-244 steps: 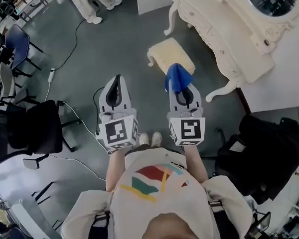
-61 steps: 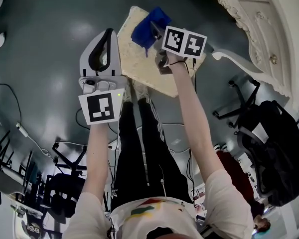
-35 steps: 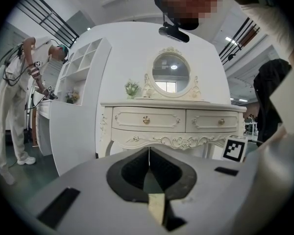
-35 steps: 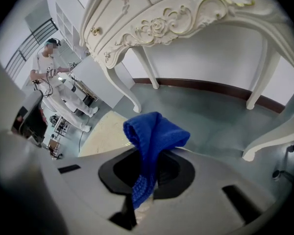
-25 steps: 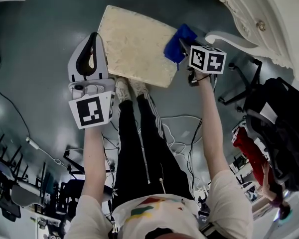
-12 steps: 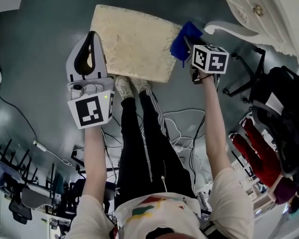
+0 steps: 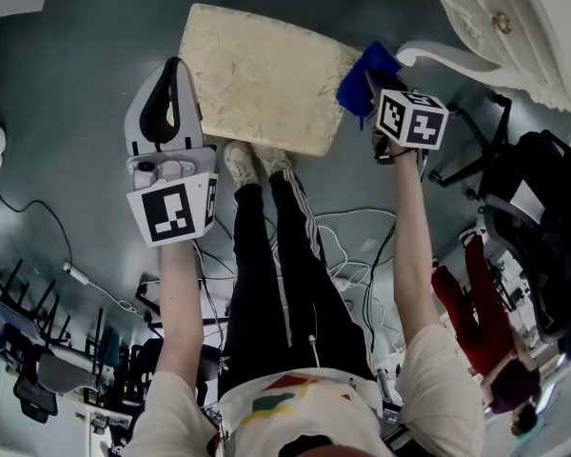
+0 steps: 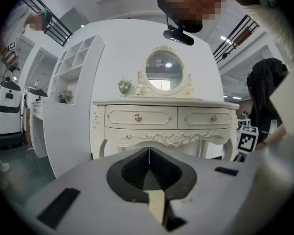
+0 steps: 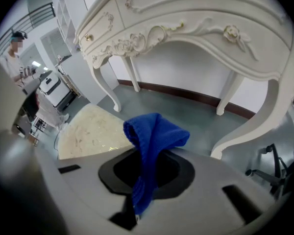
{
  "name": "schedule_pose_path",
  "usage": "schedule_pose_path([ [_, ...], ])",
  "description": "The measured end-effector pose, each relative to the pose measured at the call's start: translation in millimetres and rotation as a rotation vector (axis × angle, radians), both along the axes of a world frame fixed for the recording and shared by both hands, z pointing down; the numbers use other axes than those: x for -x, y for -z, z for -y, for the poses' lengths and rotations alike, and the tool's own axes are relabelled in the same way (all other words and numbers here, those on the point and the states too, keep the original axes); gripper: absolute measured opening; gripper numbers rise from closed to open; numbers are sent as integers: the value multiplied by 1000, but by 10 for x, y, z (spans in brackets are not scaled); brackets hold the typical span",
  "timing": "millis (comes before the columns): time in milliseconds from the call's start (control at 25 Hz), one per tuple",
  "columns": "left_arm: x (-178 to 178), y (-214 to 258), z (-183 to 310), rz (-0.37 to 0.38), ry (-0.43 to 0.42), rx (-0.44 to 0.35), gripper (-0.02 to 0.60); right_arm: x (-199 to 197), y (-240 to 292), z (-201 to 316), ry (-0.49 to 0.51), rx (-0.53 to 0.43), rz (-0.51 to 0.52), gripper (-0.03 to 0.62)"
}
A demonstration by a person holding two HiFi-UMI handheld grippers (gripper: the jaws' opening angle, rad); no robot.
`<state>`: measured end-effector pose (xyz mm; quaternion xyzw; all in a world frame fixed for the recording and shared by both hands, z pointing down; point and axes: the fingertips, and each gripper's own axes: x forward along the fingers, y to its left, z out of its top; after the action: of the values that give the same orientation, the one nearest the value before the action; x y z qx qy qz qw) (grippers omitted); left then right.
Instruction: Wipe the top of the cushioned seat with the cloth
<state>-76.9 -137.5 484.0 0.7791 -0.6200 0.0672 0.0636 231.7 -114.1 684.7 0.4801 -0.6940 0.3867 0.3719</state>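
The cream cushioned seat (image 7: 266, 79) stands on the grey floor in front of my feet; the right gripper view shows it low at the left (image 9: 90, 131). My right gripper (image 7: 373, 89) is shut on the blue cloth (image 7: 366, 69), which hangs at the seat's right edge, just off the top. That cloth (image 9: 154, 136) drapes over the jaws and hides their tips. My left gripper (image 7: 174, 72) hovers beside the seat's left edge, shut with nothing in it (image 8: 149, 151).
A white carved dressing table (image 7: 514, 27) stands to the right, one curved leg (image 7: 438, 55) close to the cloth. A black office chair with a dark bag (image 7: 542, 217) is at far right. Cables (image 7: 352, 246) lie on the floor behind my feet (image 7: 252, 160).
The right gripper has carried the cloth from the middle of the seat's top across to its right edge and slightly past it. The left gripper has stayed beside the left edge.
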Motion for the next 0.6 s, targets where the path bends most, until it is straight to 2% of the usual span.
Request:
schedule_pose_path([
  [120, 69, 4, -47, 18, -3, -2, 5, 239, 419, 33, -14, -63, 85, 35],
  [320, 222, 66, -94, 10, 49, -20, 5, 1006, 1125, 78, 16, -138, 321, 35],
  [480, 336, 73, -173, 18, 73, -19, 5, 1758, 1401, 123, 55, -124, 540, 35],
  [600, 444, 84, -237, 33, 94, -24, 5, 2264, 1413, 130, 80, -94, 629, 35],
])
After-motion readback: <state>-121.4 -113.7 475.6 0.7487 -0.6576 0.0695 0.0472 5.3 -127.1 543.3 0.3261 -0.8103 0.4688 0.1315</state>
